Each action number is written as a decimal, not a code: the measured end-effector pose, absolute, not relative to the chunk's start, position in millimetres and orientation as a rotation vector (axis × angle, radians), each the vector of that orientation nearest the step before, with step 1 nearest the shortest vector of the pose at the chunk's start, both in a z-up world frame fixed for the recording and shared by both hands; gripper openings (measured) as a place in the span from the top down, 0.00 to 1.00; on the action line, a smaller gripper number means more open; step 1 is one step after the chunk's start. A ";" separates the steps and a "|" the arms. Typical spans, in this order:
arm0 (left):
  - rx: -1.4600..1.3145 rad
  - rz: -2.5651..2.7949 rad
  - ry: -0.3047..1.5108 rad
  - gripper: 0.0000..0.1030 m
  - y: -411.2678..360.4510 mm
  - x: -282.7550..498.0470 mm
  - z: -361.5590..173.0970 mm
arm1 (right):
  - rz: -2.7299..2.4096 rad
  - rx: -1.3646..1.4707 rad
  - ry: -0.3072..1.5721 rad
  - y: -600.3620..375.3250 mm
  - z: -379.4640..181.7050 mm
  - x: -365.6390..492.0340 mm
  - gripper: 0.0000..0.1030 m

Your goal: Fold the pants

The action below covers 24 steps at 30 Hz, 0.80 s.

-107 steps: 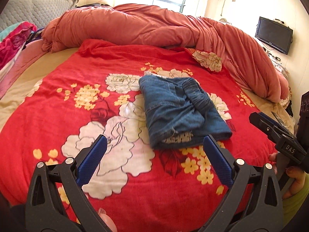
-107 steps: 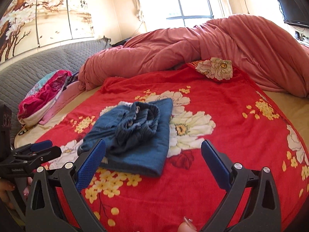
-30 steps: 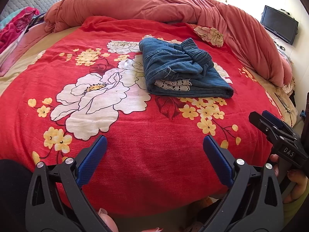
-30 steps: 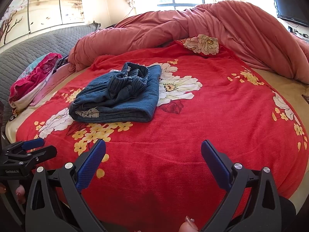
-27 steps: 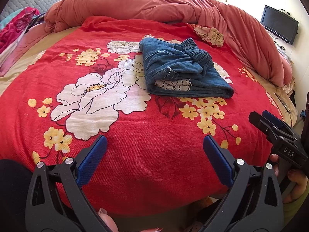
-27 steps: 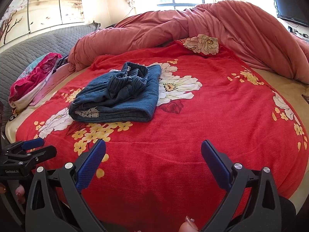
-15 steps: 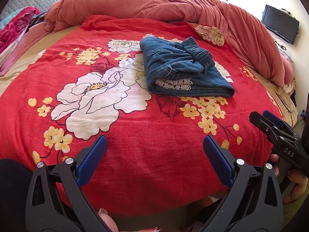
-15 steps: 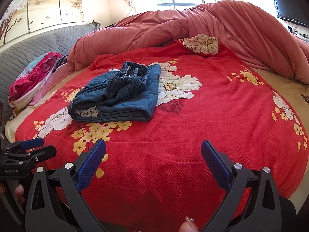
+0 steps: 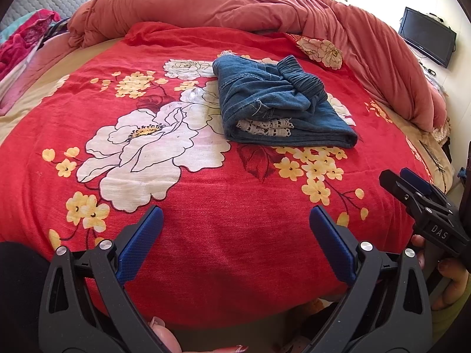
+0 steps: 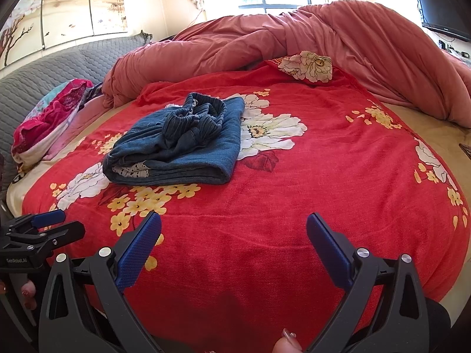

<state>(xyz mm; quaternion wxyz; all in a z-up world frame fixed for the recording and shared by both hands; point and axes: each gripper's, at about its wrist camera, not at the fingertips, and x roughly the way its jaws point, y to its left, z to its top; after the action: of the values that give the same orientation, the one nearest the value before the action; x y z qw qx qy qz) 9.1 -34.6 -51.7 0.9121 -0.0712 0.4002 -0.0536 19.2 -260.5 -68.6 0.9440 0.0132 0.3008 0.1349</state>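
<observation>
Both hand-held grippers, the left gripper [image 9: 235, 241] and the right gripper [image 10: 234, 238], hovered side by side with jaws spread wide, gripping nothing, fingertips [image 9: 160, 334] visible below.

The underside of the folded pants [image 9: 279, 106] lies hidden against the red blanket [image 9: 206, 200], and the inner layers show only at the near edge, where a strip of white lace peeks out. The pink duvet [image 10: 323, 35] covers the far side of the bed. The TV [image 9: 426, 41] is cut off at the right edge in the right wrist view. On the left, the pile of pink clothes [image 10: 50, 117] is too bunched to tell apart.
</observation>
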 end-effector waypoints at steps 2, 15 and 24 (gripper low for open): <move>-0.147 -0.112 0.825 0.09 -34.4 8.5 -51.6 | 0.275 0.030 0.614 -261.2 -68.8 19.2 0.05; -0.144 -0.126 0.835 0.09 -36.7 10.5 -51.1 | 0.272 0.033 0.623 -262.5 -69.7 21.1 0.05; -0.132 -0.125 0.870 0.09 -35.7 16.7 -48.8 | 0.267 0.067 0.662 -265.4 -68.4 28.4 0.05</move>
<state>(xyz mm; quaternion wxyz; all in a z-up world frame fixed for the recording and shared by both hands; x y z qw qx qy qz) 16.7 -35.7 -48.8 0.9029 -0.0637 0.4208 -0.0606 28.4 -265.4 -68.4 0.9363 0.0326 0.3242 0.1309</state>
